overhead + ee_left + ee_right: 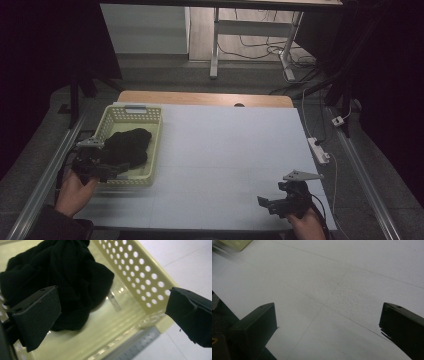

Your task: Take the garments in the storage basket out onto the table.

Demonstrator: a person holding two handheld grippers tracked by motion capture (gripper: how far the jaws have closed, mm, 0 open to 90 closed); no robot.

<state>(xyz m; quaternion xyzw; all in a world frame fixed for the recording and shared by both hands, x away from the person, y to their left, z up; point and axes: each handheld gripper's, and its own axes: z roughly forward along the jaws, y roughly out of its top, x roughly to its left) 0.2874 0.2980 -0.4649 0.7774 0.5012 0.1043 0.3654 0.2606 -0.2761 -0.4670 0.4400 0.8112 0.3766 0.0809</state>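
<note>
A pale yellow perforated basket (153, 134) sits at the left of the white table and holds a crumpled black cloth (128, 145). My left gripper (112, 172) hovers at the basket's near end, open, with nothing between its jaws. In the left gripper view the black cloth (62, 277) lies ahead between the spread jaws, with one fingertip (37, 315) over the basket (140, 275) floor and the other outside its wall. My right gripper (267, 204) rests near the table's front right edge, open and empty. Its view looks across the bare white table (332, 290).
A white power strip (318, 150) and cables lie beside the table's right edge. A metal rail (45, 175) runs along the left side. A desk frame (215, 45) stands beyond the table. A basket corner (233, 243) shows far off in the right gripper view.
</note>
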